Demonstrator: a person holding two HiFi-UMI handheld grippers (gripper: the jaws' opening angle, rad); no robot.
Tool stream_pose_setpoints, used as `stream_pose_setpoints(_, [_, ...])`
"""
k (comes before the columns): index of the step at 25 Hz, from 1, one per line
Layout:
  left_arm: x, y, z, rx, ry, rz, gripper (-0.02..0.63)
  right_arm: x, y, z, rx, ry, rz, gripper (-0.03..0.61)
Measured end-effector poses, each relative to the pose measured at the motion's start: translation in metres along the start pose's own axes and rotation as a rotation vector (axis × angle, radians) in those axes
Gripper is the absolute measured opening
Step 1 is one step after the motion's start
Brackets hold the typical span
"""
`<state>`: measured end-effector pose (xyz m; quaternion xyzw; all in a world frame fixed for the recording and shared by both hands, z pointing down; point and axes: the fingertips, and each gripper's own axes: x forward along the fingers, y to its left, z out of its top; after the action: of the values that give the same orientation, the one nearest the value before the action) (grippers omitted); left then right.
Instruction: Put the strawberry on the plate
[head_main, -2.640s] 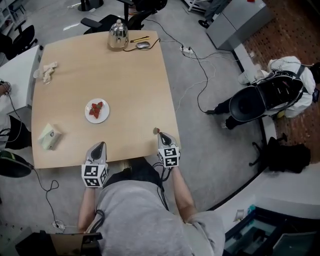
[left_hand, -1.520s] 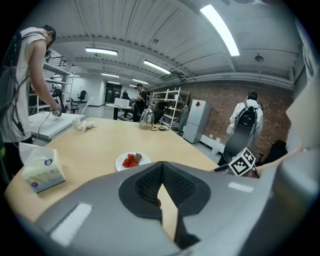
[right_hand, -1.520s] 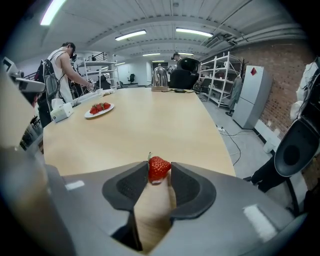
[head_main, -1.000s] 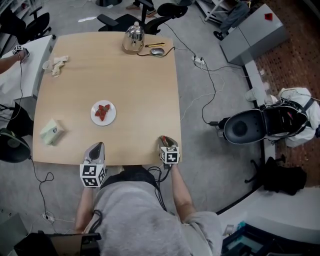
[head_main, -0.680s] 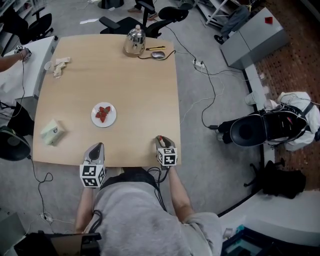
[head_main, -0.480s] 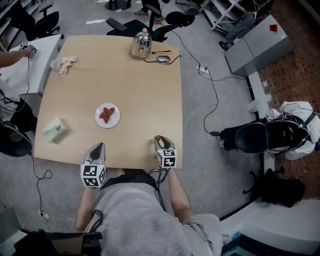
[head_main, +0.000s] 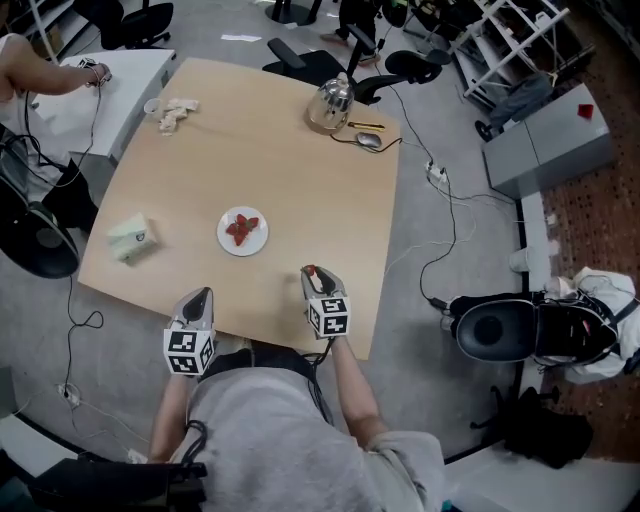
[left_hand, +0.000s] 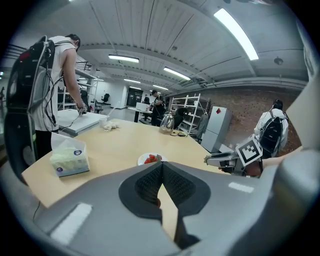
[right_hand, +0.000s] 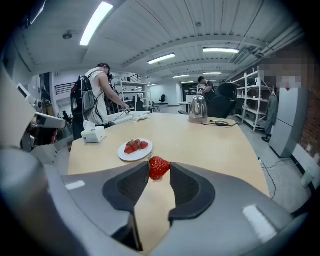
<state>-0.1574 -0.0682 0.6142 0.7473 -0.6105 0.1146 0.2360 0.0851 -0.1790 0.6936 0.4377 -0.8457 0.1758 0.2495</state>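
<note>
Right hand-held gripper (head_main: 311, 271): jaws clamped on strawberry (right_hand: 159, 166), held over worktop (head_main: 300, 170).
Left hand-held gripper (left_hand: 161, 165): jaws pressed together, nothing held.
Plate (head_main: 224, 239): loaded with other strawberries (head_main: 241, 228), apart from held strawberry.

- In the head view, the strawberry (head_main: 311, 270) is almost wholly covered by the right tongs (head_main: 312, 277); only a red speck is seen at their tip.
- In the left gripper view, the plate (left_hand: 142, 161) is partly covered by the left tongs (left_hand: 161, 166).
- The fruit (head_main: 241, 229) on the plate is too small to be counted in the head view.
- A person (head_main: 35, 62) at the head view's top left is cut off at that view's edge.
</note>
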Motion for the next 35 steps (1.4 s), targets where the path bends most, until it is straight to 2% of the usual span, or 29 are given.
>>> stream_pose_setpoints(8, [-0.017,0.029,-0.014,-0.051,0.005,0.096,0.018,0.044,0.039,0.031,-0.097,-0.012,0.117,0.141])
stream_pose_setpoints(15, [-0.032,0.047,-0.024,-0.088,0.009,0.166,0.018,0.074,0.061,0.042,-0.12,-0.004,0.18,0.141])
stream_pose_setpoints(25, [-0.044,0.063,-0.035,-0.141,0.015,0.248,0.018,0.119,0.085,0.038,-0.173,0.048,0.258,0.141])
stream_pose_setpoints(35, [-0.046,0.069,-0.04,-0.184,0.026,0.293,0.018,0.148,0.101,0.024,-0.232,0.104,0.305,0.141])
